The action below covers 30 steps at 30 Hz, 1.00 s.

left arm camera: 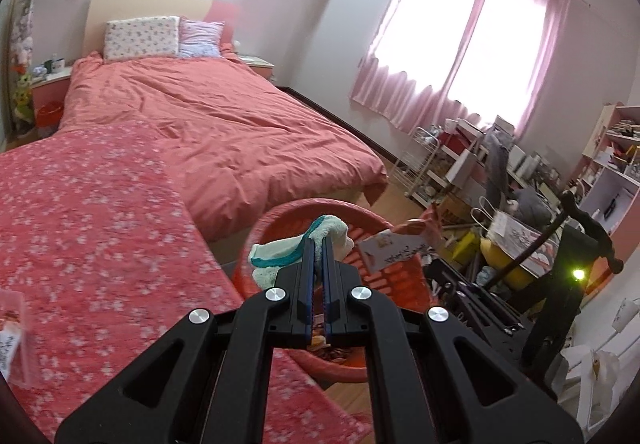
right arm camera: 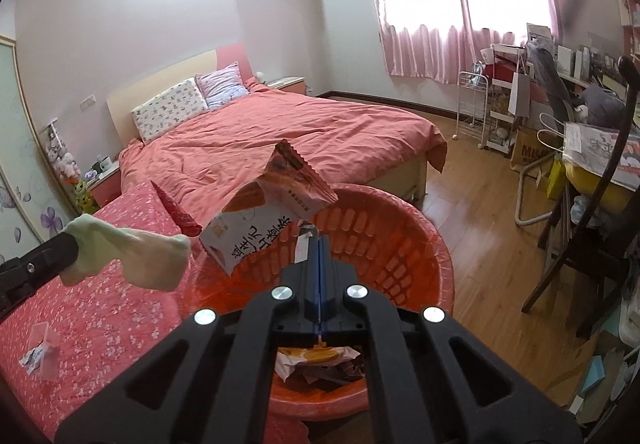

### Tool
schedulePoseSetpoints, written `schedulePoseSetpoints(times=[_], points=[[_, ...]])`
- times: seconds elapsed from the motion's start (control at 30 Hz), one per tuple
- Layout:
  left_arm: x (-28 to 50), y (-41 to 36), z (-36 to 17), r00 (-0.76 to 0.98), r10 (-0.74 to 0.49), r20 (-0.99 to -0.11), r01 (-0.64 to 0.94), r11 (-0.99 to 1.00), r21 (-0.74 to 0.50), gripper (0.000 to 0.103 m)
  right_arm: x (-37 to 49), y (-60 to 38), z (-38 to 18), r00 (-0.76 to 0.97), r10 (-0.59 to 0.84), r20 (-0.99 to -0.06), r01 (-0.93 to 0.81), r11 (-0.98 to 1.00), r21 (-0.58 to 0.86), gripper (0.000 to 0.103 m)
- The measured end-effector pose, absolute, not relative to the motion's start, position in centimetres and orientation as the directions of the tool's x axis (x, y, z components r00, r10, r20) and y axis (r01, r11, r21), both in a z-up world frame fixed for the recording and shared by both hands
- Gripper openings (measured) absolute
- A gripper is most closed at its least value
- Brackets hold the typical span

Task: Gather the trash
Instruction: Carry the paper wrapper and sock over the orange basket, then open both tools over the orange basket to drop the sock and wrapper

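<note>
A red plastic basket [right arm camera: 420, 244] stands on the wooden floor beside the flowered bed cover [right arm camera: 100, 316]. My right gripper [right arm camera: 319, 240] is shut on the edge of an orange-and-white snack wrapper [right arm camera: 272, 211], which hangs over the basket's rim. My left gripper [left arm camera: 318, 240] is shut on a pale green sock with teal trim [left arm camera: 280, 256], above the basket's [left arm camera: 304, 207] left side. The right wrist view shows the sock [right arm camera: 132, 256] hanging from the left gripper [right arm camera: 74, 248]. Crumpled wrappers [right arm camera: 316, 360] lie in the basket. The held wrapper [left arm camera: 400, 244] shows on the right in the left wrist view.
Another clear wrapper [right arm camera: 40, 352] lies on the flowered cover near its left edge. A large bed with a pink quilt [left arm camera: 224, 115] fills the background. A dark chair [right arm camera: 580, 244], a cluttered desk [right arm camera: 600, 163] and a white wire cart [right arm camera: 472, 111] crowd the right side.
</note>
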<state>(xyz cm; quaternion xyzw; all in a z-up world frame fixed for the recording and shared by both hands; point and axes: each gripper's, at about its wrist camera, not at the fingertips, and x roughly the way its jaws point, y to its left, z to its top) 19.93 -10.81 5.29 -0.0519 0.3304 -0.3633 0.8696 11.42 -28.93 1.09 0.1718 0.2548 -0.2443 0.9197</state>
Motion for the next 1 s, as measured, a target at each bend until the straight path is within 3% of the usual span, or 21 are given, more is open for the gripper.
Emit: schedulePoseSetpoints(times=[0.47,0.6,0.63,0.7,0.8,0.9,1.0], points=[[20.5,-14.2,2.8,0.465,-0.674,-0.574,0.605,0.715,-0.35,0.003,11.6,-32.4,-0.4,0.736,-0.363,-0.571,0.571,0.786,0.237,0.002],[21.3,-14.6,1.5,0.428,-0.659,-0.619,0.588,0.723,-0.363,0.004,12.2,-32.9,-1.0,0.741,-0.329,-0.585,0.555,0.791,0.258,0.014],[21.3,-14.7,1.3,0.423,-0.656,-0.625,0.584,0.725,-0.366,0.005,12.3,-32.9,-1.1,0.74,-0.326,-0.588,0.553,0.793,0.256,0.025],[21.4,-14.7,0.8,0.411,-0.649,-0.64,0.581,0.728,-0.365,0.012,12.4,-32.6,-1.3,0.739,-0.329,-0.588,0.553,0.795,0.251,0.034],[21.4,-14.2,0.5,0.423,-0.631,-0.65,0.567,0.744,-0.354,0.037,12.6,-32.4,-1.6,0.734,-0.329,-0.594,0.552,0.798,0.24,0.035],[21.4,-13.8,0.4,0.431,-0.619,-0.657,0.558,0.755,-0.345,0.039,12.5,-32.2,-1.6,0.732,-0.333,-0.595,0.553,0.801,0.232,0.037],[21.6,-13.2,0.5,0.44,-0.604,-0.665,0.547,0.768,-0.335,0.039,12.5,-31.5,-1.4,0.73,-0.344,-0.59,0.547,0.811,0.205,0.045]])
